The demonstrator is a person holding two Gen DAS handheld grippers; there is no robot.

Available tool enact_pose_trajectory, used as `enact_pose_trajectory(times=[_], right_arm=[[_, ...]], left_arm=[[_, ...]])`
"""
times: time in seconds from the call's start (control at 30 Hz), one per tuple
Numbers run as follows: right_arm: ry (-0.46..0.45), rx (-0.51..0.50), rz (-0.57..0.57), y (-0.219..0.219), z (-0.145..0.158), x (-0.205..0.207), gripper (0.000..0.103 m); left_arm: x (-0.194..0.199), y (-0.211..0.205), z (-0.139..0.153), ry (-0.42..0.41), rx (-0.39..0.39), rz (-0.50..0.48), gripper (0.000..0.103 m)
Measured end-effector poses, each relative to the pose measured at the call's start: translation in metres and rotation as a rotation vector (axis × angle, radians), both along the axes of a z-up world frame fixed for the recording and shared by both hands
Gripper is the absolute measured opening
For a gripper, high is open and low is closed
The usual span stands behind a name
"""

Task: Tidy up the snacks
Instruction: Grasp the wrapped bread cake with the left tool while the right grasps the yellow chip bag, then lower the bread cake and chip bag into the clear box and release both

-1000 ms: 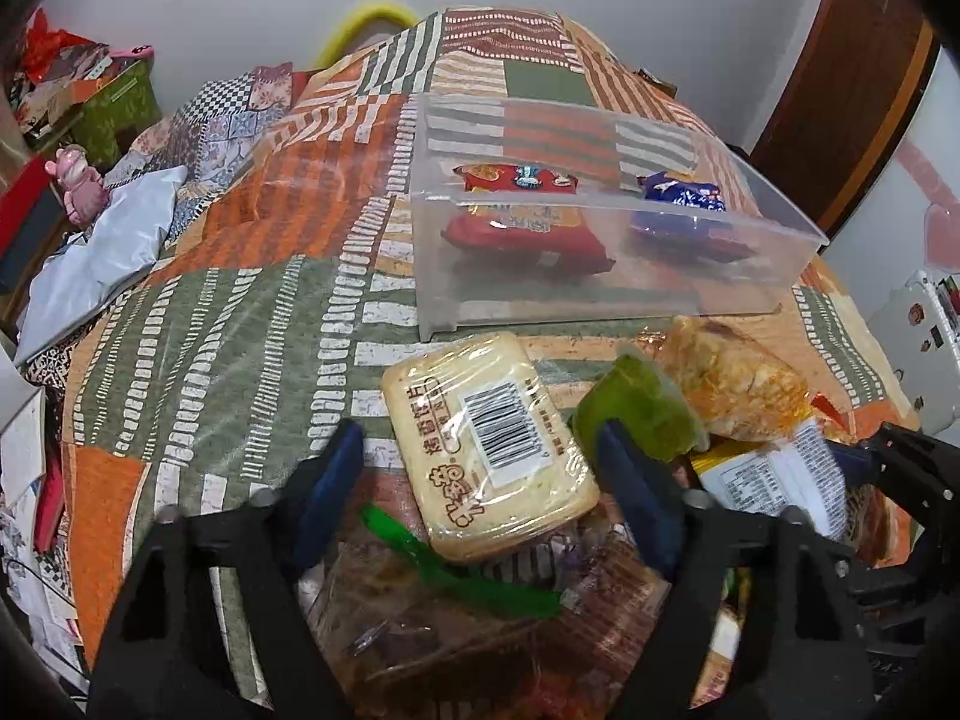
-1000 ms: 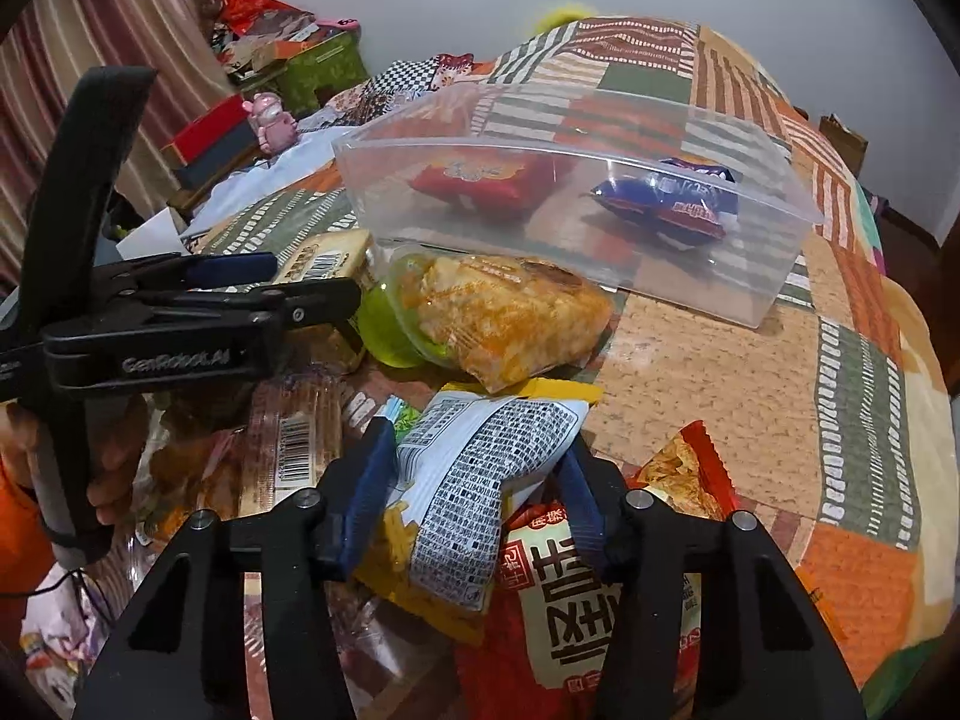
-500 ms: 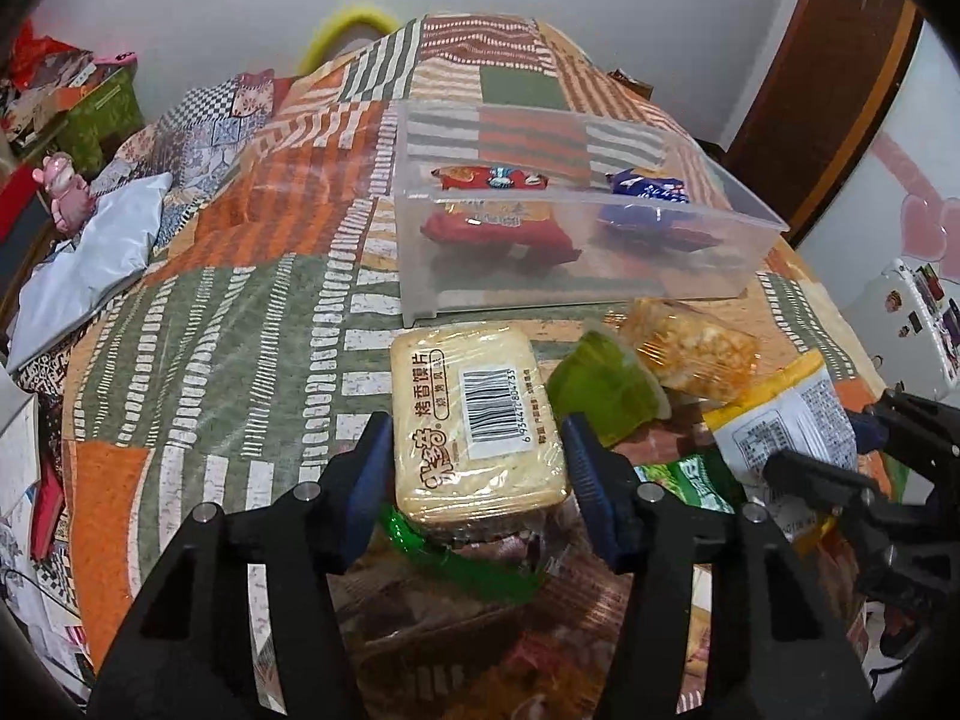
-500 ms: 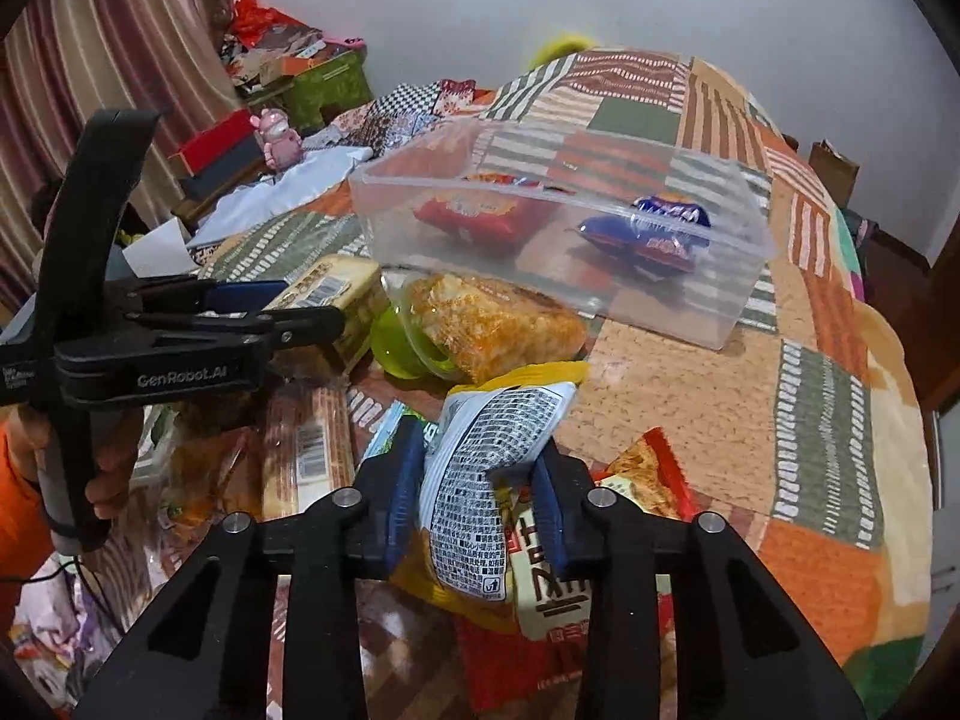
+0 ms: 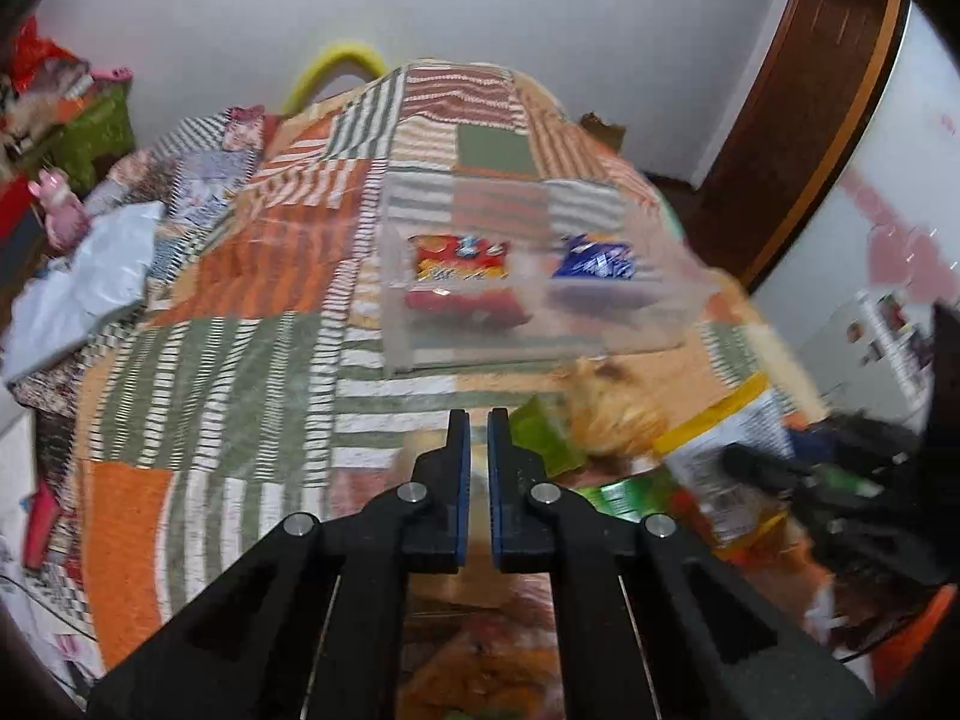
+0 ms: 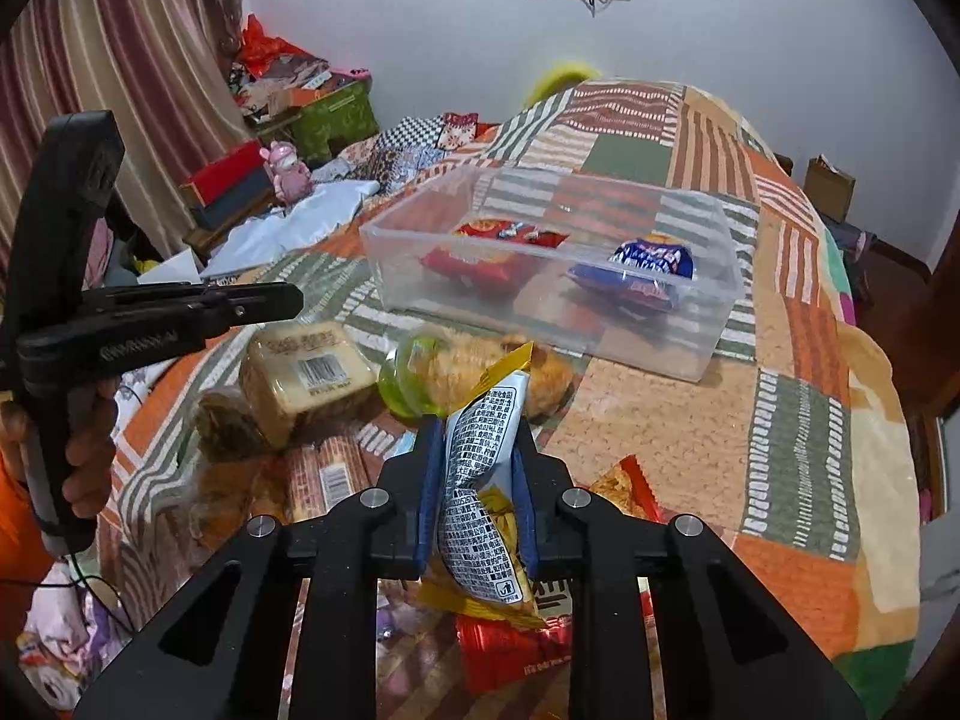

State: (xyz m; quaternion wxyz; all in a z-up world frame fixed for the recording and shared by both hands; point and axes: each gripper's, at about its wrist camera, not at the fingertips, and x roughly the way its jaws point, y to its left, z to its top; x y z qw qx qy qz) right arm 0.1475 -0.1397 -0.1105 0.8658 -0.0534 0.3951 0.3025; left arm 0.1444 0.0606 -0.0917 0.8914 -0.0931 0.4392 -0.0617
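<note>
A clear plastic bin stands on the patchwork bedspread with a red snack pack and a blue one inside. In front of it lies a heap of snacks. My right gripper is shut on a silver-and-yellow snack bag, held upright above the heap. My left gripper is shut with nothing between its pads. It hovers over a pale wrapped bread pack, which lies on the bed. A green cup and an orange snack bag lie by the bin's front.
More packets, among them a red bag, lie under the right gripper. Boxes, a pink figurine and a white sheet crowd the left side of the bed. A wooden door stands far right. The bedspread right of the bin is bare.
Both grippers closed and rose. The right one pinched the silver-and-yellow bag and lifted it. The left one shut without the bread pack, which stayed on the bed.
</note>
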Motion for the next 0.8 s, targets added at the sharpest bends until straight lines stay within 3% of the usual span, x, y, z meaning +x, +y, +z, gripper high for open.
enact_pose_trajectory(times=[0.1,0.17,0.23,0.3,0.33,0.47,0.6,0.7,0.8], right_arm=[[-0.014,0.005,-0.006,-0.002,0.004,0.000,0.020],[-0.021,0.010,-0.010,-0.005,0.006,-0.001,0.020],[-0.022,0.014,-0.017,-0.008,0.007,0.000,0.019],[-0.018,0.022,-0.027,-0.013,0.007,0.002,0.019],[-0.014,0.026,-0.030,-0.015,0.007,0.003,0.019],[0.002,0.042,-0.042,-0.020,0.006,0.006,0.019],[0.004,0.049,-0.050,-0.023,0.007,0.008,0.019],[0.003,0.050,-0.051,-0.023,0.007,0.009,0.020],[-0.001,0.052,-0.055,-0.025,0.009,0.011,0.019]], left_arm=[[0.001,-0.003,0.001,-0.005,0.047,0.007,0.005],[0.001,-0.007,-0.004,0.001,0.084,0.008,0.014],[0.000,-0.011,-0.011,0.015,0.101,-0.003,0.047],[-0.002,-0.015,-0.017,0.014,0.144,0.000,0.070],[-0.003,-0.016,-0.020,0.011,0.159,-0.003,0.077],[0.000,-0.019,-0.041,0.057,0.215,-0.038,0.078],[0.008,-0.013,-0.063,0.128,0.199,-0.022,0.078],[0.012,-0.010,-0.073,0.149,0.185,-0.019,0.055],[0.011,-0.008,-0.072,0.128,0.158,-0.025,0.055]])
